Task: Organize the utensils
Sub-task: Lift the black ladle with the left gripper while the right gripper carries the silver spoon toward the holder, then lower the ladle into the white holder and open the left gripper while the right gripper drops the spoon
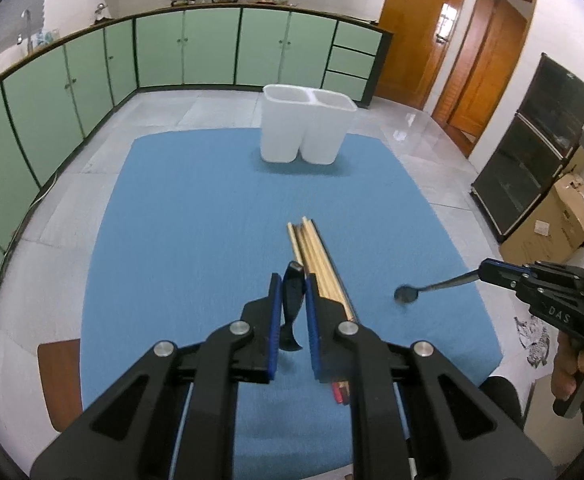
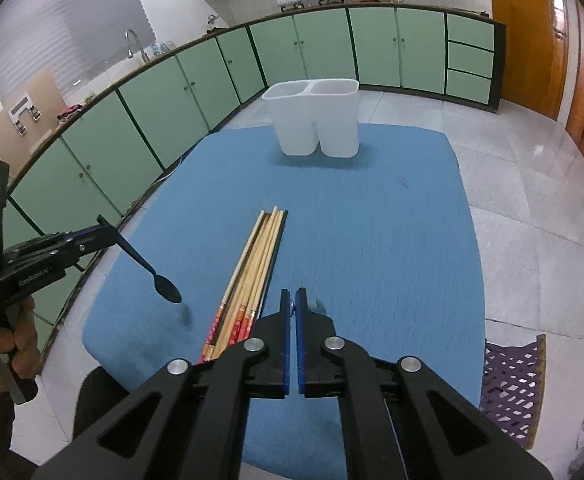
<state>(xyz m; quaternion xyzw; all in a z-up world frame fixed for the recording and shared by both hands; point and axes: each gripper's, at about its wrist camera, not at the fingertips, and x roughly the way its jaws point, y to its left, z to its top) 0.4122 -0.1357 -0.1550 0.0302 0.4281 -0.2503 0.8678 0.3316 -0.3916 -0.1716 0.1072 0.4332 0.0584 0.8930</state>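
Note:
My left gripper (image 1: 293, 280) is shut on a black spoon (image 1: 292, 300); in the right wrist view the same gripper (image 2: 108, 232) holds the spoon (image 2: 154, 274) above the blue mat, bowl pointing down. My right gripper (image 2: 291, 294) is shut on a metal spoon (image 2: 292, 307); the left wrist view shows this gripper (image 1: 483, 270) holding the spoon (image 1: 427, 289) just over the mat. A bundle of wooden chopsticks (image 1: 319, 264) (image 2: 252, 272) lies on the mat between the grippers. A white two-compartment holder (image 1: 305, 128) (image 2: 315, 118) stands at the mat's far end.
The blue mat (image 1: 192, 220) (image 2: 371, 220) covers the table. Green cabinets (image 1: 196, 48) line the far wall and left side. A black glass cabinet (image 1: 539, 148) and a cardboard box (image 1: 547, 220) stand right. A purple lattice mat (image 2: 515, 384) lies on the floor.

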